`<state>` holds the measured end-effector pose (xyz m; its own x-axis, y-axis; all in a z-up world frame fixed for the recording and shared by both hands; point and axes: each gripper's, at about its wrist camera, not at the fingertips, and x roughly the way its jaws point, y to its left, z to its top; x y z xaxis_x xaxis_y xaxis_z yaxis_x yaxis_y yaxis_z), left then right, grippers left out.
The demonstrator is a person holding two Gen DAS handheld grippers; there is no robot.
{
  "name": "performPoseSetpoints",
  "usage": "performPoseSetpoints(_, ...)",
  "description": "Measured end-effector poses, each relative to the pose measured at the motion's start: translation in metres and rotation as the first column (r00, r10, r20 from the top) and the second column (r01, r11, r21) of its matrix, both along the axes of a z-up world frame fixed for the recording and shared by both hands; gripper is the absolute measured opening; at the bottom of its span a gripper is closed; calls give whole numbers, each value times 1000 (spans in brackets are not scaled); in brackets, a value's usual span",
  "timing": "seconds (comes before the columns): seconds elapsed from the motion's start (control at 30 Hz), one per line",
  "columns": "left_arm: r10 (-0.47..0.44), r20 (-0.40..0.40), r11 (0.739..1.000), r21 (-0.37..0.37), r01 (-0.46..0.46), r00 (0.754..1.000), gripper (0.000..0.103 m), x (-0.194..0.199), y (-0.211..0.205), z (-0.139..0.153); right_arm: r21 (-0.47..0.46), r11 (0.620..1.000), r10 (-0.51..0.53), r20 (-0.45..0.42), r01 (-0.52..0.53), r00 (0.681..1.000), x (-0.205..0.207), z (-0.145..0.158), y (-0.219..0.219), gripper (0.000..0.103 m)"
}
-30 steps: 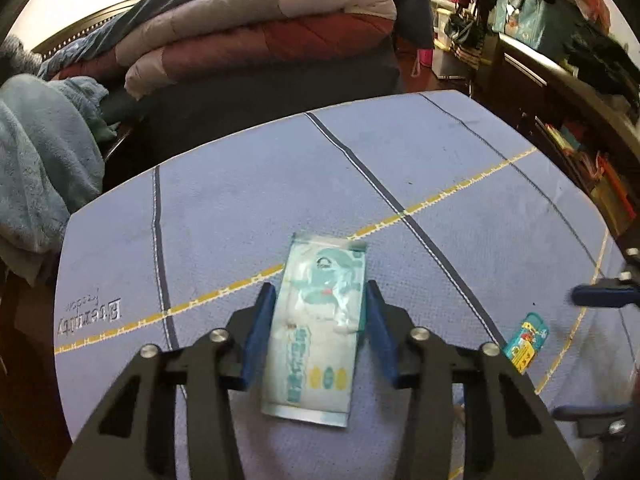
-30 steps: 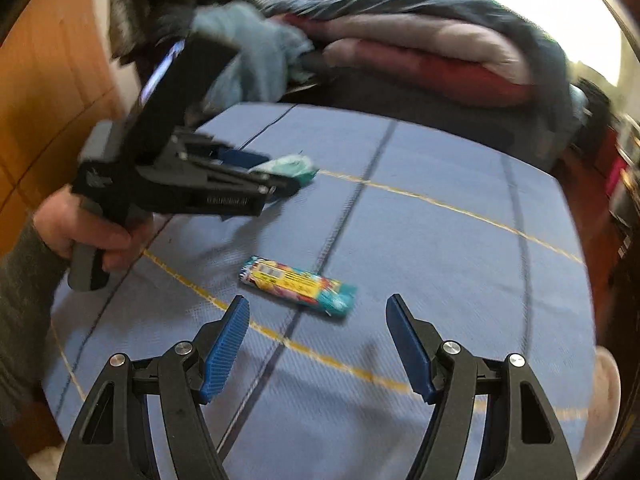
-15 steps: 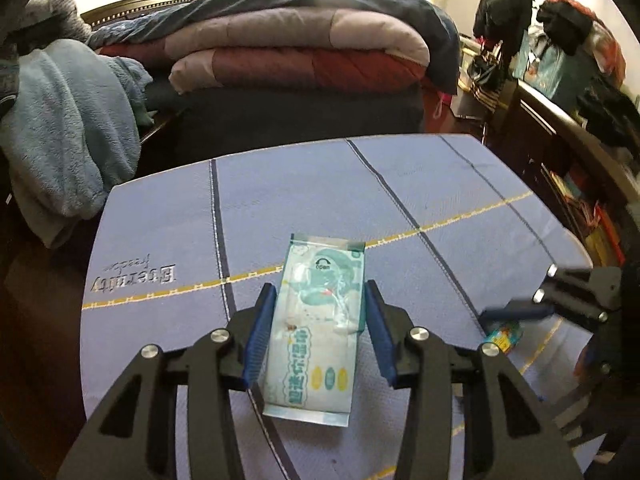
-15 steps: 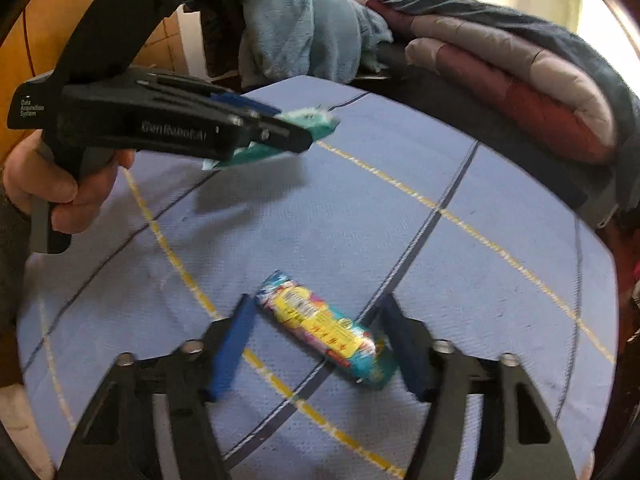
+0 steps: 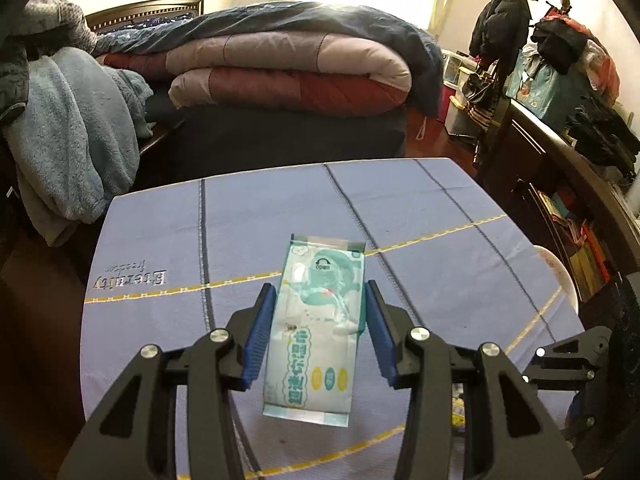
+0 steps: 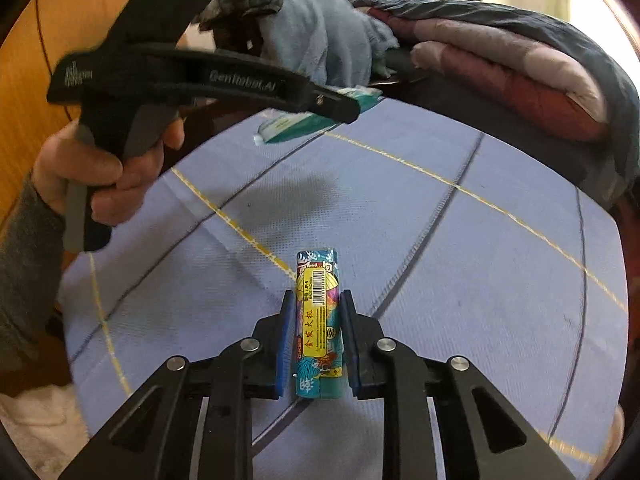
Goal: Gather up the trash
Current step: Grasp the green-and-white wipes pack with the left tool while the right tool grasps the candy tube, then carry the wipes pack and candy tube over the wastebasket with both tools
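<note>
- Behind the surface, with its blue cloth, folded quilts are piled on a bed, and a blue towel hangs beside them.
- Above the surface, the left tool pinches a wipes packet between its blue pads, lifted clear of the cloth.
- Near the surface's front edge, the right tool is pressed onto a colourful lighter, which points away along its fingers.

Wipes packet between the left gripper pads, above the tablecloth. Lighter pack on the cloth between the right gripper pads. Folded quilts behind the table.
</note>
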<state>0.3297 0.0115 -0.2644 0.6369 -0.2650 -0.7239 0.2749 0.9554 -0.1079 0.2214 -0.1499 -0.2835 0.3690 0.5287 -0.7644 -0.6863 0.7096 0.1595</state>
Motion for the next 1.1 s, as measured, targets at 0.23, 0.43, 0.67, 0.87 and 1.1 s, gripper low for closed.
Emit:
performPoseSetpoints(0.23, -52, 27, 999, -5, 52, 998, 46, -14, -32, 15, 61, 986, -156, -34, 158, 987, -12, 14, -41, 22)
performPoseSetpoints(0.43, -123, 52, 992, -1, 123, 991, 46, -26, -73, 29, 124, 959, -251, -50, 256, 967, -29, 21, -84, 22)
performPoseSetpoints(0.67, -209, 74, 978, 3, 209, 975, 46, -37, -121, 41, 157, 930, -328, -47, 331, 944, -45, 26, -123, 22)
performPoseSetpoints(0.87, -299, 82, 954, 15, 299, 951, 46, -47, -177, 47, 176, 889, -421, -45, 422, 906, -56, 26, -164, 22)
performPoseSetpoints(1.1, -403, 81, 915, 26, 402, 912, 46, -55, -245, 49, 204, 821, -536, -46, 533, 843, -68, 26, -224, 20)
